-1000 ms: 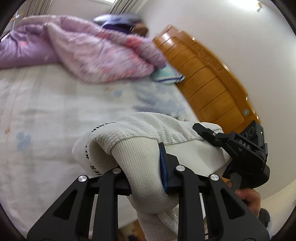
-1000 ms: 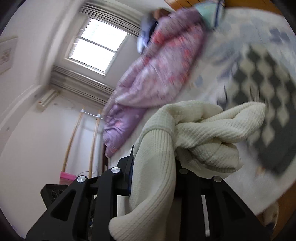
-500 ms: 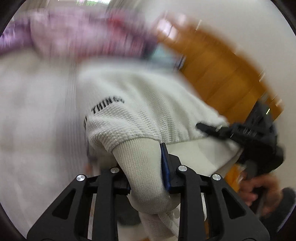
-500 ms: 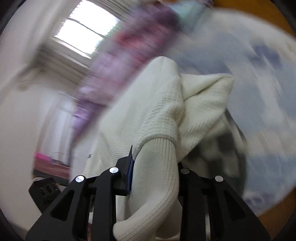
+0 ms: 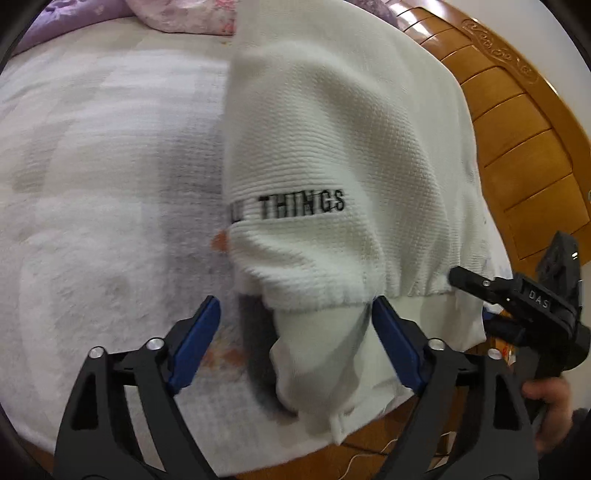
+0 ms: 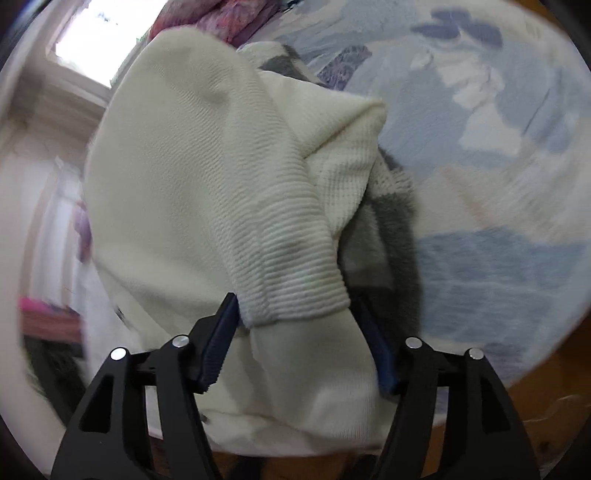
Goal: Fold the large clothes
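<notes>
A cream knit sweater (image 5: 332,140) with black lettering "THINGS" lies spread on the bed. It also fills the right wrist view (image 6: 207,177). My left gripper (image 5: 295,336) is open, its blue pads wide apart on either side of a ribbed cuff (image 5: 317,350). My right gripper (image 6: 299,343) stands partly open around the other ribbed cuff (image 6: 295,273), which fills the gap between its pads. The right gripper also shows at the right edge of the left wrist view (image 5: 517,295), at the sweater's hem.
The bed has a white patterned sheet (image 5: 92,184). A purple quilt (image 5: 177,14) lies at the far side. A wooden headboard (image 5: 517,110) stands on the right. A grey and white checked garment (image 6: 391,221) lies under the sweater.
The sweater has been swung out from a bunched heap and laid spread on the bed. My left gripper has opened and let go of its cuff. My right gripper's jaws have widened.
</notes>
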Available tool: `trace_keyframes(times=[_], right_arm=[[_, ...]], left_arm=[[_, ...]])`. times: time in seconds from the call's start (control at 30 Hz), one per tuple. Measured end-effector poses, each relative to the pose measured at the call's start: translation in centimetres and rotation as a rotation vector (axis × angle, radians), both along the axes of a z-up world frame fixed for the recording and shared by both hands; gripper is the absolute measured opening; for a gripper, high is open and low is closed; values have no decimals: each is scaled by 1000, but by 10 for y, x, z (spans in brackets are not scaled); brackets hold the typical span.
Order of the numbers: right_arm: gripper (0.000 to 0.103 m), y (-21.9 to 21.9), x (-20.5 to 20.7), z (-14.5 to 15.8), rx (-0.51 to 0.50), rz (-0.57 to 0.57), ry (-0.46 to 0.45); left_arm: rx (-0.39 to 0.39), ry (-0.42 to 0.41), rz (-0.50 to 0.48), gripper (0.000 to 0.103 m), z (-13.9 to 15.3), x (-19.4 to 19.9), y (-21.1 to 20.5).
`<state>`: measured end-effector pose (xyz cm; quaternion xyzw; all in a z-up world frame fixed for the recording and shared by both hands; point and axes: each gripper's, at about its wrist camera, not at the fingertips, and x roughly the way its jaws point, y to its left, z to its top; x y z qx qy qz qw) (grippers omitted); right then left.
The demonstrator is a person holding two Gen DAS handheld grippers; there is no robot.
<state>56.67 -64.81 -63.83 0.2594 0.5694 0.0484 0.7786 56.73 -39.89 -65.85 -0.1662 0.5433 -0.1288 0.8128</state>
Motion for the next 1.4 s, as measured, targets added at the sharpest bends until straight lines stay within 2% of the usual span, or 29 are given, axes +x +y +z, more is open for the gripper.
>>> trace_keyframes(times=[0.1, 0.17, 0.23, 0.3, 0.43, 0.5, 0.6, 0.77, 1.0, 1.17, 1.3, 1.4], right_arm=[[65, 17, -7, 25, -182, 9, 47], [65, 31, -13, 43, -258, 30, 53], [65, 47, -19, 63, -284, 72, 40], [67, 81, -22, 82, -317, 143, 17], [75, 161, -23, 119, -396, 256, -48], [79, 197, -23, 128, -435, 283, -79], [83, 244, -31, 150, -504, 306, -119], [86, 320, -53, 168, -586, 336, -152], [88, 416, -93, 208, -648, 296, -215], [90, 472, -122, 251, -670, 281, -271], [91, 502, -140, 282, -686, 294, -303], [91, 514, -152, 306, -659, 293, -311]], left_arm=[[21, 33, 35, 89, 17, -15, 25], [30, 61, 67, 89, 23, -21, 42], [56, 83, 92, 89, 39, -27, 58], [53, 94, 109, 90, 53, -30, 73], [91, 58, 150, 90, 84, -41, 110], [103, 35, 160, 90, 100, -45, 130], [70, 6, 179, 90, 118, -56, 180], [38, -35, 190, 90, 142, -82, 257], [76, -121, 139, 90, 185, -123, 345], [102, -184, 127, 90, 232, -151, 396], [106, -230, 135, 91, 277, -172, 426], [126, -251, 144, 92, 306, -185, 439]])
